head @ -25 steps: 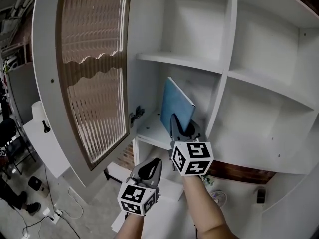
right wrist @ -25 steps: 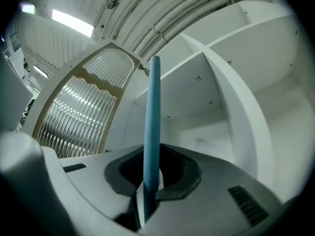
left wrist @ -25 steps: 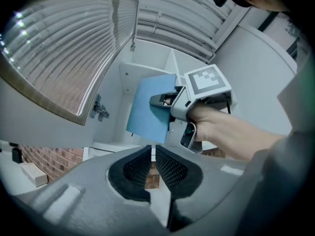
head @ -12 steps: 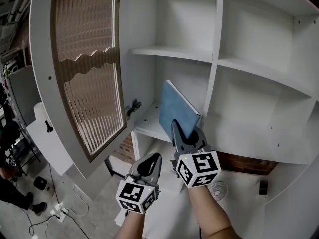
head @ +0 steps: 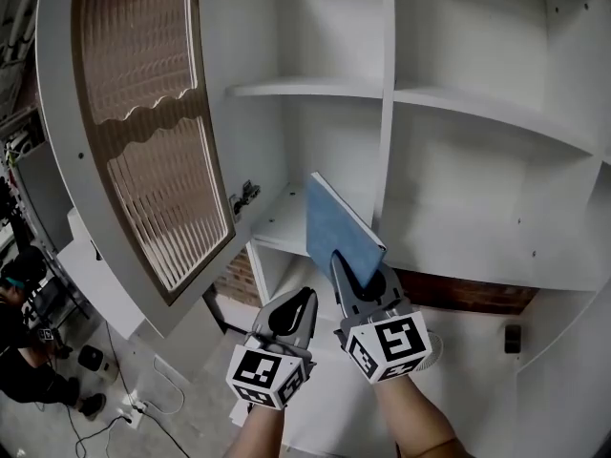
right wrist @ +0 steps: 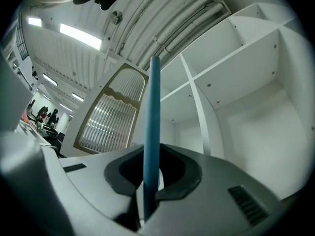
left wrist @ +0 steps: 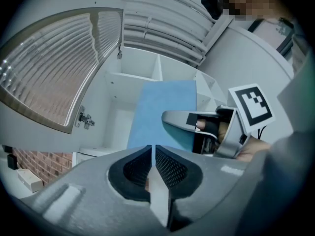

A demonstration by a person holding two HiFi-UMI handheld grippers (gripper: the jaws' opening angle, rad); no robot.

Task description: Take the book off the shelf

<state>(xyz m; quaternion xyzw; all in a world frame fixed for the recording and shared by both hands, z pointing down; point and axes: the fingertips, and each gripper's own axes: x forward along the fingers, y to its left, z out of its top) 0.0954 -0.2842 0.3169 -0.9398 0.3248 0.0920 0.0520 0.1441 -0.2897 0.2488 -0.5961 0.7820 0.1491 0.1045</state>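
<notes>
A thin blue book (head: 339,232) is held in the air in front of the white shelf unit (head: 315,90), clear of the shelf board (head: 277,229). My right gripper (head: 351,273) is shut on the book's lower edge. In the right gripper view the book (right wrist: 153,132) runs edge-on straight up between the jaws. My left gripper (head: 301,305) hangs lower and to the left with its jaws shut and nothing in them. The left gripper view shows the book's blue cover (left wrist: 165,109) and the right gripper (left wrist: 177,118) beside it, above my own left gripper (left wrist: 153,154).
An open cabinet door with ribbed glass (head: 143,132) stands at the left of the shelf opening. A vertical white divider (head: 385,113) splits the shelf compartments. A person (head: 24,332) and cables are on the floor at lower left. A brick wall (head: 449,289) shows below the shelves.
The right gripper has drawn the book back and down, out of the compartment and away from the shelf board. The left gripper has stayed low beside it, shut.
</notes>
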